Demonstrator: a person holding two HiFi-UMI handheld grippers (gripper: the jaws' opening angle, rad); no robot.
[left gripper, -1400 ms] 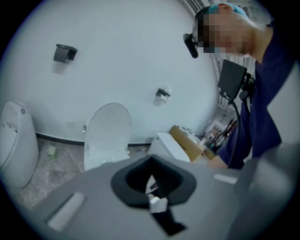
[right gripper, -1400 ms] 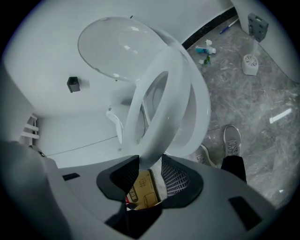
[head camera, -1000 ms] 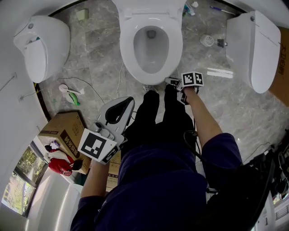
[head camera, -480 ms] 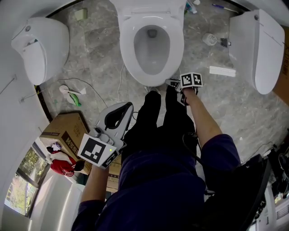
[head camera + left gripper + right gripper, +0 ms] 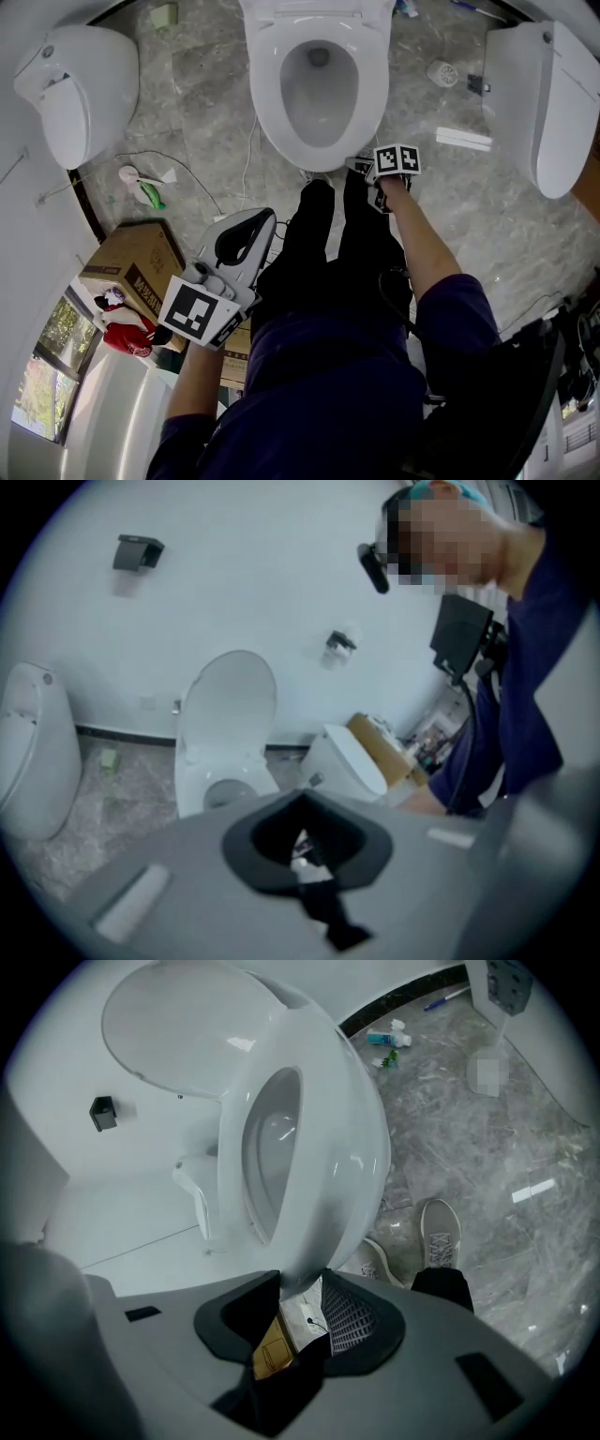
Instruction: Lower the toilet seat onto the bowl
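A white toilet stands ahead of me, its lid (image 5: 178,1026) upright against the wall. The seat ring (image 5: 328,1129) is tilted low over the bowl (image 5: 319,89). My right gripper (image 5: 305,1312) is shut on the seat's front edge, one pad on each face of the rim. In the head view the right gripper (image 5: 367,172) sits at the seat's (image 5: 367,94) front right. My left gripper (image 5: 262,220) hangs beside my left thigh, well short of the toilet. In the left gripper view, the left gripper (image 5: 314,892) has its fingers together and holds nothing.
Two more white toilets stand on the grey marble floor, one at the left (image 5: 70,84) and one at the right (image 5: 539,94). A cardboard box (image 5: 141,267) and a loose cable (image 5: 202,187) lie at the left. My legs (image 5: 328,244) and shoes stand right before the bowl.
My right gripper has sunk a little with the seat's front edge still in it. The left gripper has dropped slightly beside my thigh. The head view has shifted a bit.
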